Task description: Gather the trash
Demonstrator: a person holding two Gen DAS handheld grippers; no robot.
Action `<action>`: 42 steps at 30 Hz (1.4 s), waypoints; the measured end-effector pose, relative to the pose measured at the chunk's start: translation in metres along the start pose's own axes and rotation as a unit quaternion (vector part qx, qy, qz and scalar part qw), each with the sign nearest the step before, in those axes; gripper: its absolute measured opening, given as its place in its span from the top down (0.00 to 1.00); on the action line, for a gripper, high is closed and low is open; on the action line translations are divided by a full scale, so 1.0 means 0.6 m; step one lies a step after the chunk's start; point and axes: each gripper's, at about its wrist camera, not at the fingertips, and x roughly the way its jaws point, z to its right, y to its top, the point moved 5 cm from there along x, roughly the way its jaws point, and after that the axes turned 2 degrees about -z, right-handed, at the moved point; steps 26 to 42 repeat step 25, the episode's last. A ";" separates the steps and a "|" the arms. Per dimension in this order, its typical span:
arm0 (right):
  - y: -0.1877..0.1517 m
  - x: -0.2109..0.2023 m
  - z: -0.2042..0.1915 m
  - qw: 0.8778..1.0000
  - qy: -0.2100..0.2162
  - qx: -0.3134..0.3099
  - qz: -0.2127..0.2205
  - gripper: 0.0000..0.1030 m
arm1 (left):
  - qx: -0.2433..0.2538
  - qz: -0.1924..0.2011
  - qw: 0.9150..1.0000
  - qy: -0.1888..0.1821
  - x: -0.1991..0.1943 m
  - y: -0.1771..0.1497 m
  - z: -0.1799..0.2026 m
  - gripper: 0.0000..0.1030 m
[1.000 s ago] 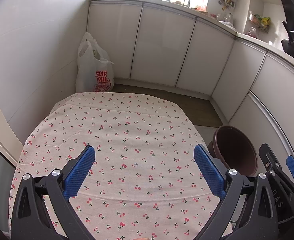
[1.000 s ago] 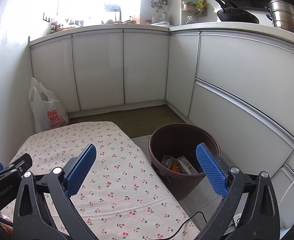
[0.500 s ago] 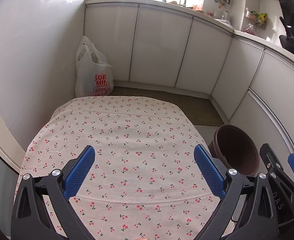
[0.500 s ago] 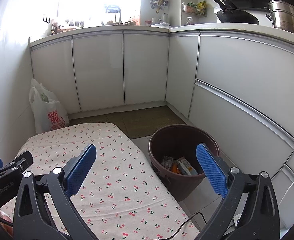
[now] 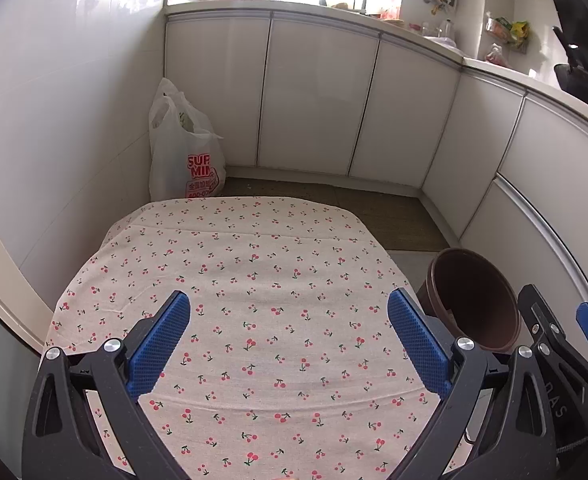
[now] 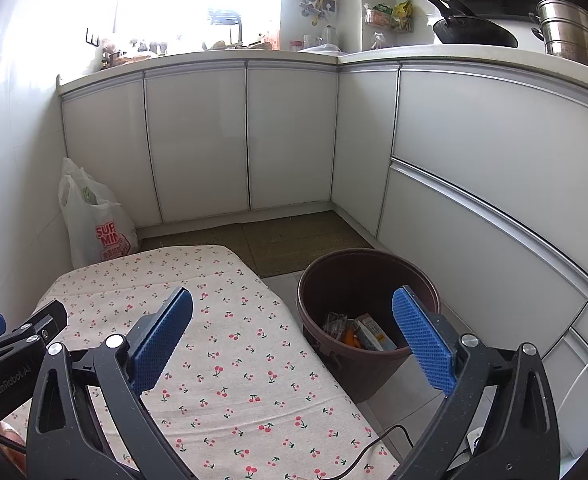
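Trash (image 6: 358,332) lies in the bin (image 6: 422,280) between the right hand-held gripper (image 6: 294,336) fingers.

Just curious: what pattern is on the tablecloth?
Small red cherries on cream fabric tablecloth; clearest in the left wrist view.

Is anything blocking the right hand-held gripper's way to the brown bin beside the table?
Nothing visible does. The right hand-held gripper is open and empty, and the brown bin stands open-topped on the floor beside the cherry-print table, with trash already inside.

White plastic bag (image 5: 185,152) beside cabinets (image 5: 314,92)
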 end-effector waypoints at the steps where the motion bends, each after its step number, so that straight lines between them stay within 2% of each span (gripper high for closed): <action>1: 0.000 0.000 0.000 1.000 0.000 0.000 0.000 0.07 | 0.000 0.000 1.000 0.001 0.000 0.000 0.000 0.07; 14: 0.000 0.000 0.001 1.000 0.000 0.001 0.000 0.07 | 0.016 0.014 1.000 -0.001 -0.007 0.003 0.010 0.07; 42: -0.003 0.004 0.000 1.000 -0.001 0.002 0.000 0.07 | 0.001 0.006 1.000 -0.001 -0.005 0.003 0.003 0.07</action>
